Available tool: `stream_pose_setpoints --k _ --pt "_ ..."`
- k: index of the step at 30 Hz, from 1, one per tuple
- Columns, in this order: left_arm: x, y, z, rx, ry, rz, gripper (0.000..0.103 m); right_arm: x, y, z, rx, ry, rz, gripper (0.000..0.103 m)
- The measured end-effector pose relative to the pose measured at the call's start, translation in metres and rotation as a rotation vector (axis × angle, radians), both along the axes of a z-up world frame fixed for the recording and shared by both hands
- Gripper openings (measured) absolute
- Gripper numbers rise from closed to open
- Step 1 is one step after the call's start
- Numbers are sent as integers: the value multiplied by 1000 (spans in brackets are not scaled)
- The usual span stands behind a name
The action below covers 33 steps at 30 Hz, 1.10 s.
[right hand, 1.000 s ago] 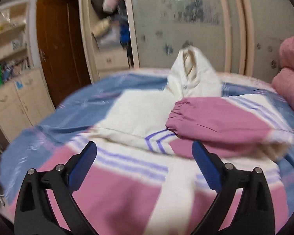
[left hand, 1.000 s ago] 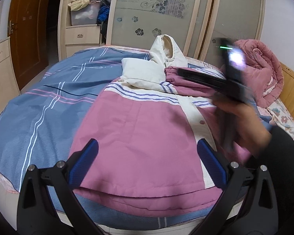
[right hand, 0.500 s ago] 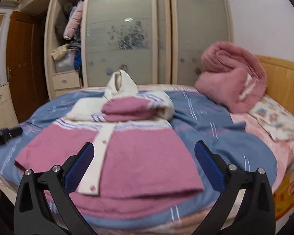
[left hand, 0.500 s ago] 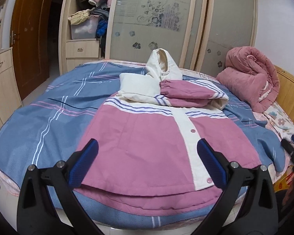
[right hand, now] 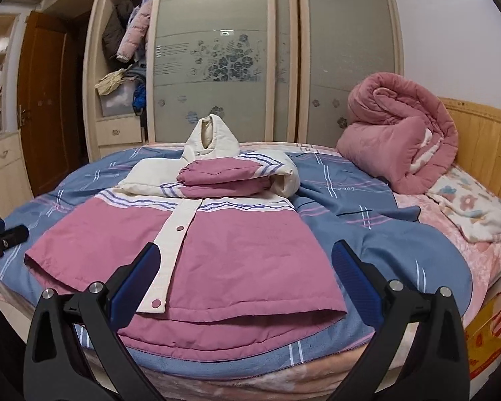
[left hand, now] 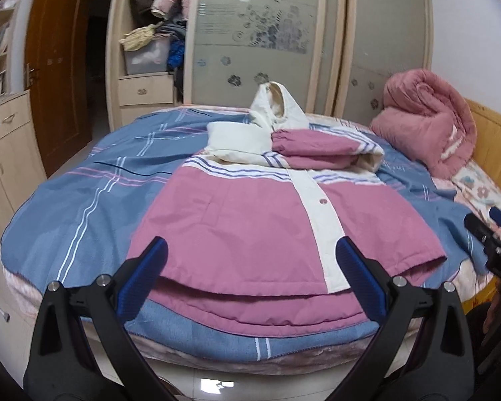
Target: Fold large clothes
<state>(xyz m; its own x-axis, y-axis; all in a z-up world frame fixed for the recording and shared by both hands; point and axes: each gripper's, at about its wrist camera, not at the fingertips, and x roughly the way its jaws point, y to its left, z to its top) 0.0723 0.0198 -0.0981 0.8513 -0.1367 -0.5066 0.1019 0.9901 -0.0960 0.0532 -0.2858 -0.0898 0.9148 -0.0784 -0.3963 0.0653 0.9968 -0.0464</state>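
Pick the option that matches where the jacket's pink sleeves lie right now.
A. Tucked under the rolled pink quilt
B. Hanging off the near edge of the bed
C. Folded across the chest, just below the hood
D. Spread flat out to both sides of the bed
C: the pink sleeves lie stacked across the upper chest of the jacket, right below the white hood, apart from the rolled quilt.
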Motion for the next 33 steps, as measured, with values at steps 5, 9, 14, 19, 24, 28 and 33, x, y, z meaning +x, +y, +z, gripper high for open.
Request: stream_pose_setpoints --k 5,9,14,19,24,28,33 --pt "-15 -6 14 -6 -42 28 101 1 5 1 -3 29 41 102" --pt "-18 -17 19 24 -47 26 101 -1 6 6 -1 22 48 102" --pt "-10 -27 9 53 11 10 101 -1 5 8 -17 12 48 102" --pt "1 -36 0 66 51 7 101 0 0 9 -3 9 53 102" --pt "6 -42 -6 54 73 -6 101 0 -3 9 4 13 53 102" --pt "6 -46 -9 63 75 -10 101 0 -4 8 9 15 57 102" --pt "7 -46 -10 60 76 -11 101 0 -4 8 8 13 57 102"
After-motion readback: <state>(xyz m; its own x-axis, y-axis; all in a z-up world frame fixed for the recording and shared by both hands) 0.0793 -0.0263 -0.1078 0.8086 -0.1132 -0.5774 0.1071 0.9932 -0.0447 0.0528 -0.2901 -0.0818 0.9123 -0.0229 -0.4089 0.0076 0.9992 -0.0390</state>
